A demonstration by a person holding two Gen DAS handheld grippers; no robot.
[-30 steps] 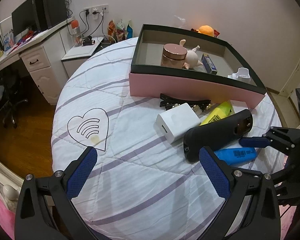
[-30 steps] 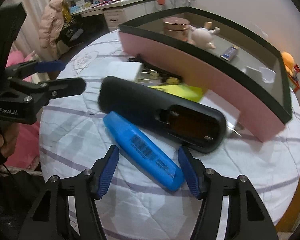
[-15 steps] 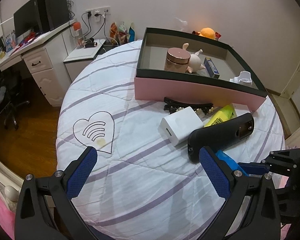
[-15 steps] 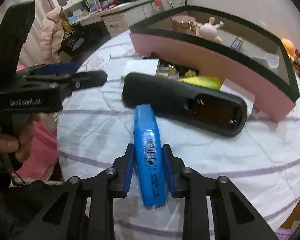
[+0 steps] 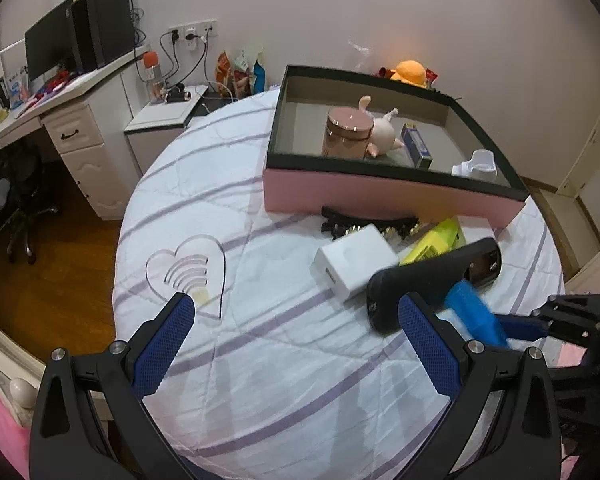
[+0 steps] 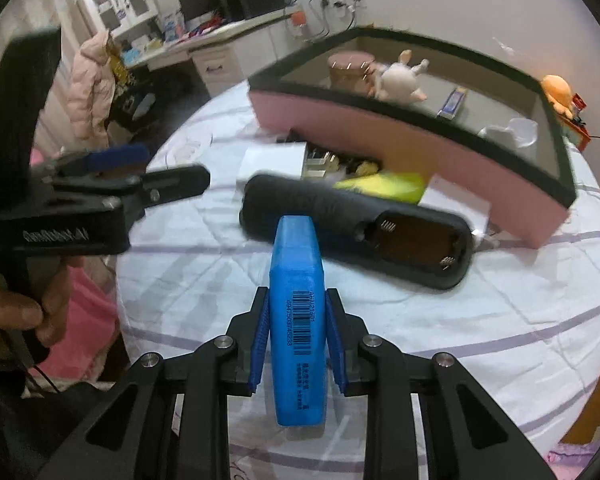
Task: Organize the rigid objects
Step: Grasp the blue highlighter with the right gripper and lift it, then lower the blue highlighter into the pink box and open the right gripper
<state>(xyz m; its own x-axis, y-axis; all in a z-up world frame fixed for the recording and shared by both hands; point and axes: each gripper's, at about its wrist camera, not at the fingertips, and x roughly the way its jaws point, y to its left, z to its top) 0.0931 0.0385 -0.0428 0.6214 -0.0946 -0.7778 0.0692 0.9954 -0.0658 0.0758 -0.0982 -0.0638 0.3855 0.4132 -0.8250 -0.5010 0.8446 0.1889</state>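
Your round bed (image 5: 284, 392), under its striped white quilt, serves as the sorting surface, and the pink box (image 5: 380, 196) with the black rim sits at its far side, presumably so loose items can be dropped in from the front. Inside it you already have a rose-gold lidded jar (image 5: 346, 136), a small pig figurine (image 5: 384, 132) leaning against the jar, a little blue carton (image 5: 417, 145) and a white plastic piece (image 5: 478, 164) in the near right corner.

Still outside, just in front of the box wall, lie the black remote (image 6: 356, 228) with its battery bay exposed, the white charger block (image 5: 354, 262), a yellow highlighter (image 6: 384, 186) and a black hair clip (image 5: 364, 224), all bunched close together.

Your right gripper (image 6: 296, 332) is clenched on the blue highlighter (image 6: 298, 320), pads pressing both flat sides near its middle, so it seems to be lifted clear of the quilt and pointing toward the remote. That central grip should keep it from tipping on the way to the box.

Your left gripper (image 5: 296, 344) hangs wide apart over bare quilt, holding nothing.
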